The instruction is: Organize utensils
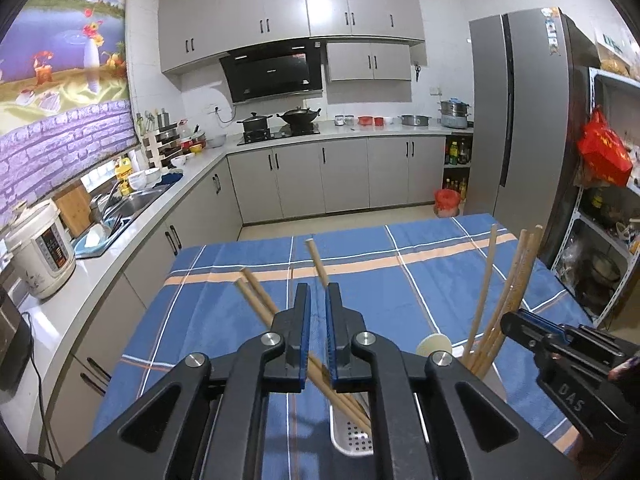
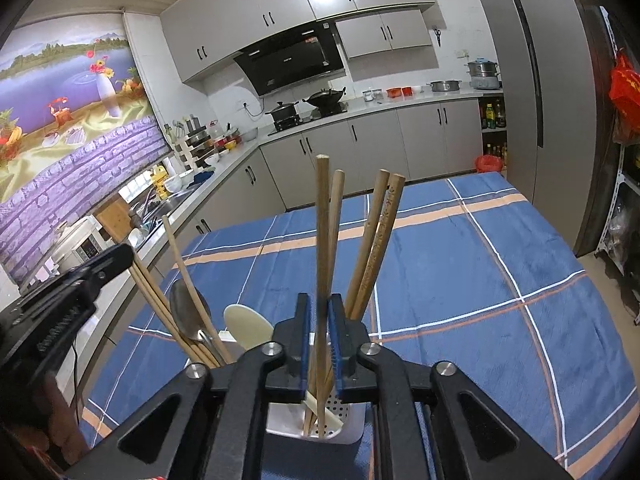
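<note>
A white perforated utensil holder [image 2: 352, 420] stands on the blue plaid tablecloth [image 2: 460, 280]. It holds several wooden chopsticks [image 2: 378, 236], a metal spoon [image 2: 186, 312] and a cream spoon [image 2: 248, 326]. My right gripper [image 2: 319, 316] is shut on one upright chopstick [image 2: 322, 220] standing in the holder. My left gripper [image 1: 318, 304] has its jaws narrowly apart around a slanted chopstick [image 1: 316, 258] whose lower end sits in the holder [image 1: 350, 436]; whether they clamp it is unclear. Two more chopsticks [image 1: 256, 300] lean left. The right gripper [image 1: 520, 330] shows at the right of the left wrist view.
The table runs forward towards a kitchen counter with a sink [image 1: 132, 200] and a rice cooker [image 1: 40, 248] on the left. A grey fridge [image 1: 520, 120] and a metal shelf [image 1: 608, 240] stand on the right. A red bin [image 1: 447, 202] sits on the floor beyond the table.
</note>
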Motion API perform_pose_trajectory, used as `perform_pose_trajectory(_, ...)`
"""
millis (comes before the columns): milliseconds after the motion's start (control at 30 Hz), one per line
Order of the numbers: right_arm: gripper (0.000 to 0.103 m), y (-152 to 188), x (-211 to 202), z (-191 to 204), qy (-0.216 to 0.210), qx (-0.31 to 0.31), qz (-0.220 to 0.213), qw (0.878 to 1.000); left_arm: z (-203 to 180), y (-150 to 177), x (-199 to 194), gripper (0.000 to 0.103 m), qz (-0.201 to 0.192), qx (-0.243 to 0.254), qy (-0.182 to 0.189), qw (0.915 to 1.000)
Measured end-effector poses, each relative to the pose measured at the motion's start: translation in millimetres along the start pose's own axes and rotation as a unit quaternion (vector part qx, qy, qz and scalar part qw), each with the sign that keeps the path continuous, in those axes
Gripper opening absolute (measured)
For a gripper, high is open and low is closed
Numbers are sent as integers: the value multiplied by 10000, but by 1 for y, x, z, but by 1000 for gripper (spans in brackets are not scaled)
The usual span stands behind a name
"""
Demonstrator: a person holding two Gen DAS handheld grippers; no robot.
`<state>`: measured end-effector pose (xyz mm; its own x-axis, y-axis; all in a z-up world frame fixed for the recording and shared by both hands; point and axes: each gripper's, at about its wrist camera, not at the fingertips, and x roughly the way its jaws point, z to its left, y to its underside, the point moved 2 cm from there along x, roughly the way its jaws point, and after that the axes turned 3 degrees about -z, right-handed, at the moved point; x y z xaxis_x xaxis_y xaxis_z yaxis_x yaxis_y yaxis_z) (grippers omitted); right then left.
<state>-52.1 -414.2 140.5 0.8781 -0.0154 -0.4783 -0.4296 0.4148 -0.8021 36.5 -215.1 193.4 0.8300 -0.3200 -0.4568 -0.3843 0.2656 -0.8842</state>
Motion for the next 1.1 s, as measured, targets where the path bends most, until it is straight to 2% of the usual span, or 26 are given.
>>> perform_pose_trajectory(33,26,0,-1,0,-11,10,-4,10000,3,0,-4,7,-2,-57,6,10000)
perform_pose_trajectory(100,26,0,-3,0,-16,26,-22,10000,8,1,-12,8,-5,-166,13,9999)
perform_pose_trajectory(133,27,0,-4,1,-20,27,-23,10000,11,1,-16,12,-7,-209,10,9998)
perform_pose_trajectory(167,27,0,-6,0,-29,36,-23,10000,13,1,-19,20,-10,-264,-2,9997)
perform_pose_trajectory(267,34,0,-11,1,-25,66,-48,10000,20,4,-32,39,-89,-427,-78,9990)
perform_pose_trajectory(467,44,2,-25,-4,77,111,-100,9999,25,7,-54,57,-205,-386,-247,9987)
perform_pose_trajectory(733,47,13,-49,-13,219,241,-64,9994,25,20,-79,65,-187,-348,-358,9986)
perform_pose_trajectory(1100,51,39,-96,-20,366,317,6,9988,23,51,-121,71,46,-712,-324,9969)
